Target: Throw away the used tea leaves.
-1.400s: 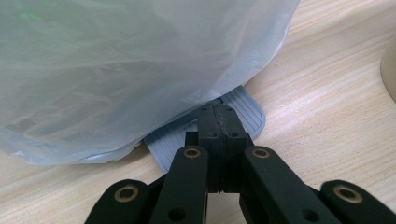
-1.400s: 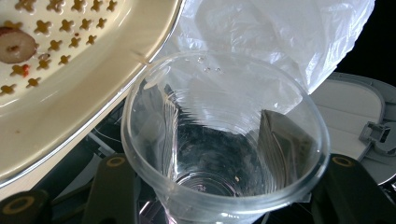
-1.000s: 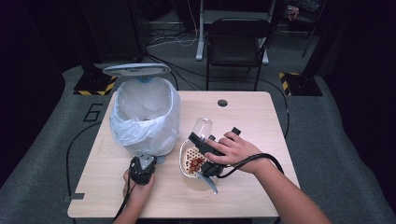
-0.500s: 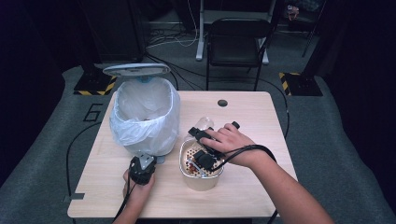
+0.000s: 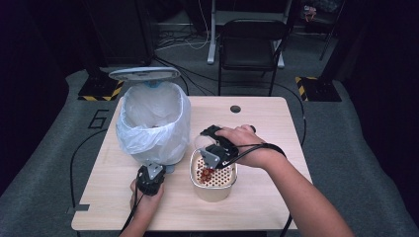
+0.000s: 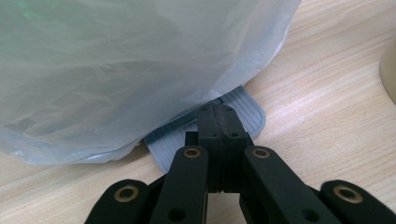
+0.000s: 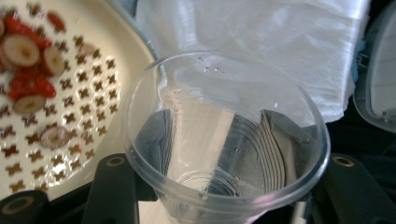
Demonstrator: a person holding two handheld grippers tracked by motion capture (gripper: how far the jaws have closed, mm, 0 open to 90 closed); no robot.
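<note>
Plastic cup [image 7: 224, 140] clamped btwn jaws of right hand-held gripper [image 5: 213, 150], just above strainer bucket [image 5: 213, 180].

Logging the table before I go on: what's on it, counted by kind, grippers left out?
Pedal bin with white liner: 1
Cream container with perforated strainer insert: 1
Clear plastic cup, held in the right gripper: 1
Total: 3

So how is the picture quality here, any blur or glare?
High view: table well lit, surroundings dark, soft detail. Left gripper view: sharp on the jaws and pedal, bag hazy. Right gripper view: cup fairly sharp, strainer blurred.
</note>
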